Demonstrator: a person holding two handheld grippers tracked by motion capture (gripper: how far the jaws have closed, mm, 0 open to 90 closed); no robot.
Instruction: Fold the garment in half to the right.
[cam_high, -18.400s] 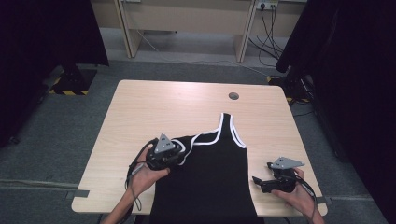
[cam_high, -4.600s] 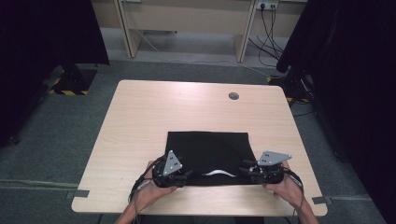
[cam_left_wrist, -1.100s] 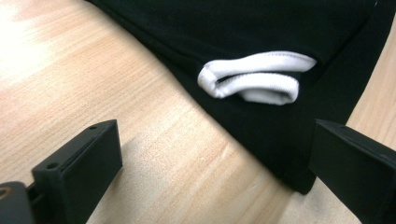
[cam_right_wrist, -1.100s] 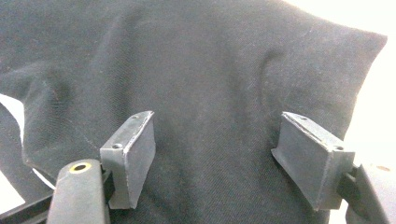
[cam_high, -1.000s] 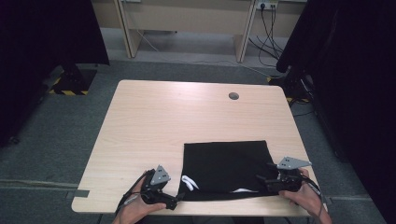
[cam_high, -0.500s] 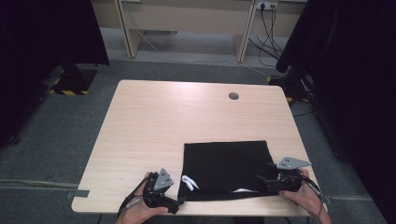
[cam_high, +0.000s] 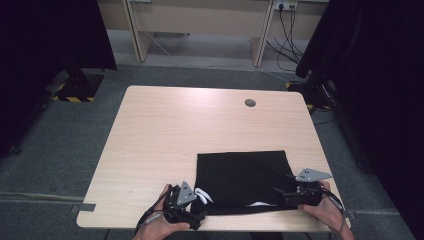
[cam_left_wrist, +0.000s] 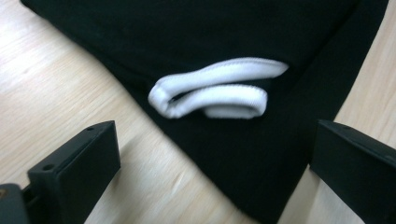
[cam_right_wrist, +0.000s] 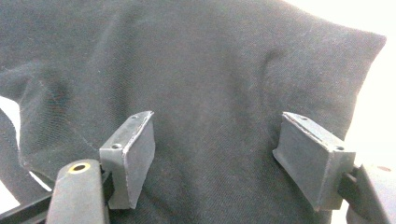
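Seen from above: pale wooden table (cam_high: 165, 130), with a black garment (cam_high: 242, 177) folded into a rectangle toward the 5 o'clock part of the tabletop, close to the near edge. White trim (cam_high: 202, 194) poking out at the fold's 8 o'clock corner; another sliver of white along the near edge.

Left gripper (cam_high: 186, 210) just off that corner, at 7 o'clock of the cloth. Jaws spread wide in the left gripper view, gripping nothing, the looped white trim (cam_left_wrist: 217, 93) lying between and beyond them.

Right gripper (cam_high: 292, 194) resting over the cloth's 4 o'clock corner. Jaws wide apart, black fabric (cam_right_wrist: 210, 93) lying slack between them, not pinched.

Judged step: mid-fold, about to start another fold. Next move likely needs both sets of jaws closing on the near edge, trim tucked in, before lifting toward 12 o'clock.
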